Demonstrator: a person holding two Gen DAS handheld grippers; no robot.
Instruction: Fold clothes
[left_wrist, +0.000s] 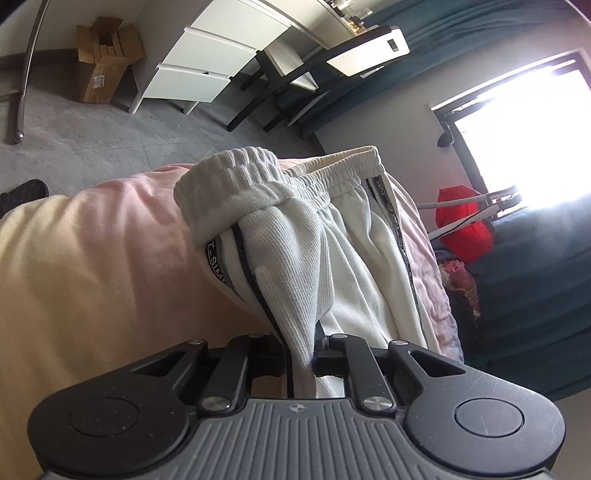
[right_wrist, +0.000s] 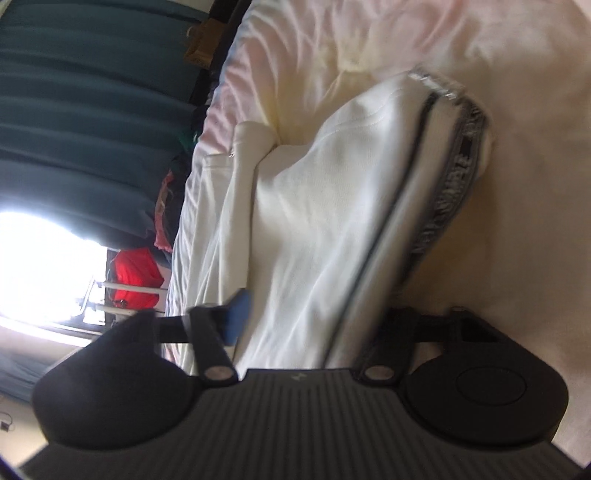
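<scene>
White track pants (left_wrist: 295, 236) with a ribbed elastic waistband and a black lettered side stripe lie on a pale pink and cream bed (left_wrist: 92, 258). My left gripper (left_wrist: 301, 354) is shut on a bunched fold of the pants, lifting the waistband corner off the bed. In the right wrist view the pants (right_wrist: 314, 229) fill the space between the fingers of my right gripper (right_wrist: 295, 332). Its jaws stand wide apart, with the blue pad (right_wrist: 236, 317) on the left and the other finger hidden under the cloth. The view is motion-blurred.
White drawers (left_wrist: 207, 62), a cardboard box (left_wrist: 103, 59) and a dark chair (left_wrist: 295, 85) stand on the grey floor beyond the bed. A red bag (left_wrist: 465, 221) lies by the bright window (left_wrist: 524, 136); the bag (right_wrist: 135, 277) also shows in the right wrist view. Teal curtains (right_wrist: 92, 92) hang beside the bed.
</scene>
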